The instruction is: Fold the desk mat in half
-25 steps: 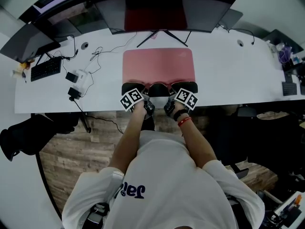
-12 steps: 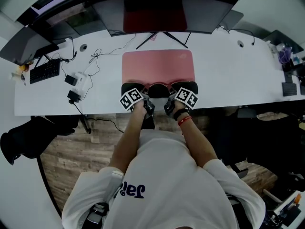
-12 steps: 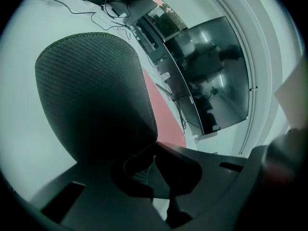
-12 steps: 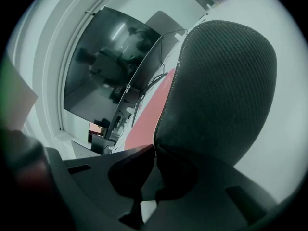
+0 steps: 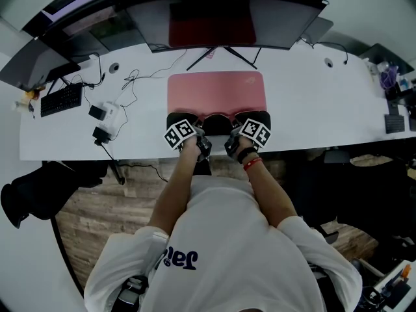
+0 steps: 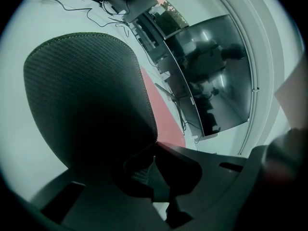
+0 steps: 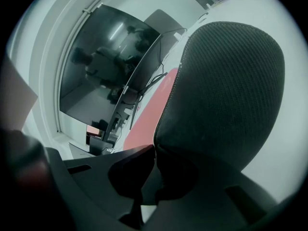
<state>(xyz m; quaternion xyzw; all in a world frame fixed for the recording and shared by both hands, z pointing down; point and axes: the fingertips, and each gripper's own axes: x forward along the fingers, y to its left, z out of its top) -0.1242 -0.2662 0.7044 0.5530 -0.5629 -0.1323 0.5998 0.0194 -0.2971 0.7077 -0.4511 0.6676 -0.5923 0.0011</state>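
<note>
With the left gripper (image 6: pixel 155 150) and right gripper (image 7: pixel 154 150) each pinching its fingers shut on a raised near corner of the mat (image 5: pixel 216 93), which lies mid-bench (image 5: pixel 325 109), carry both corners forward level and together, landing them flush on the far edge.

White desk (image 5: pixel 312 96), wide dark monitor (image 5: pixel 214 18), keyboard (image 5: pixel 62 98), wood-plank floor (image 5: pixel 97 213)
</note>
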